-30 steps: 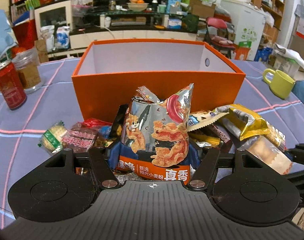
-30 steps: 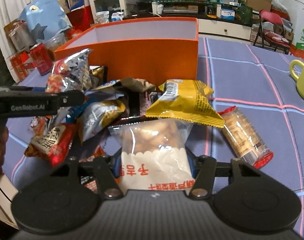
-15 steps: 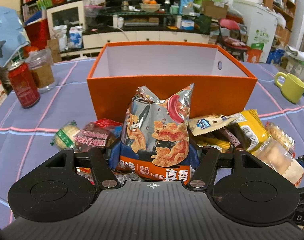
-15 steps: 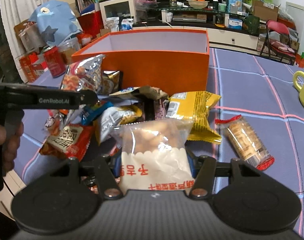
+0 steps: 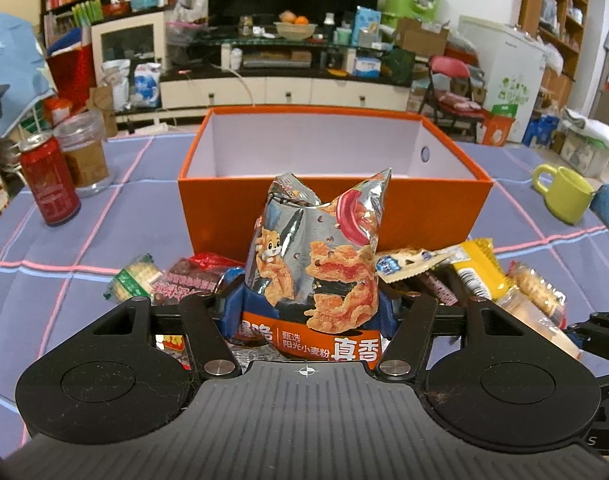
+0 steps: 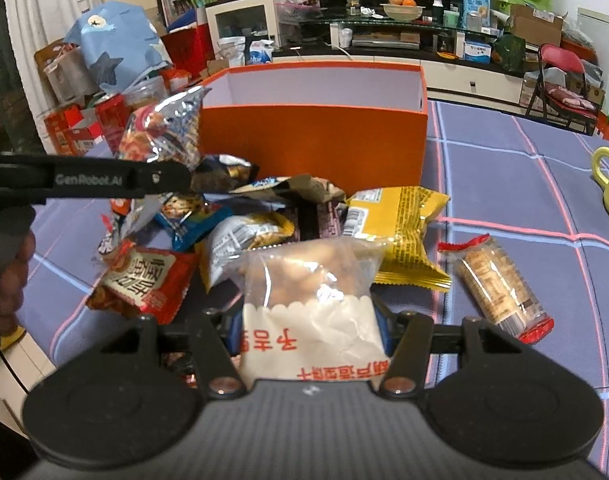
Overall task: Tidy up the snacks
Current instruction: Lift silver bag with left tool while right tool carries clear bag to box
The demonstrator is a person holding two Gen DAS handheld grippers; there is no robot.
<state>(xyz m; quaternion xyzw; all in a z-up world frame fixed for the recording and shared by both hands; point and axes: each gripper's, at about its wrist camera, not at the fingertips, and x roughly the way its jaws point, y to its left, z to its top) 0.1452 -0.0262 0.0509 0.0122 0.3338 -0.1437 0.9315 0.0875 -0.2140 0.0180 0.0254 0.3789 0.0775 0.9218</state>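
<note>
My left gripper (image 5: 308, 304) grips a silver snack bag (image 5: 320, 248) with orange print, upright in front of the orange box (image 5: 424, 208); its jaws are closing tighter on the bag. In the right wrist view that bag (image 6: 164, 128) hangs above the pile, left of the box (image 6: 312, 140). My right gripper (image 6: 309, 328) is shut on a clear and white packet of biscuits (image 6: 312, 280), held over the near side of the snack pile. The box is open on top and shows a bare white inside.
Loose snacks lie before the box: a yellow pack (image 6: 396, 232), a cracker roll (image 6: 500, 284), a red pack (image 6: 144, 280). A red can (image 5: 50, 182) and a glass jar (image 5: 82, 152) stand left, a green mug (image 5: 564, 192) right, on the blue checked cloth.
Both views have risen and tipped a little, so the pile sits lower and further off. Each gripper keeps its packet; the silver bag looks slightly more squeezed.
</note>
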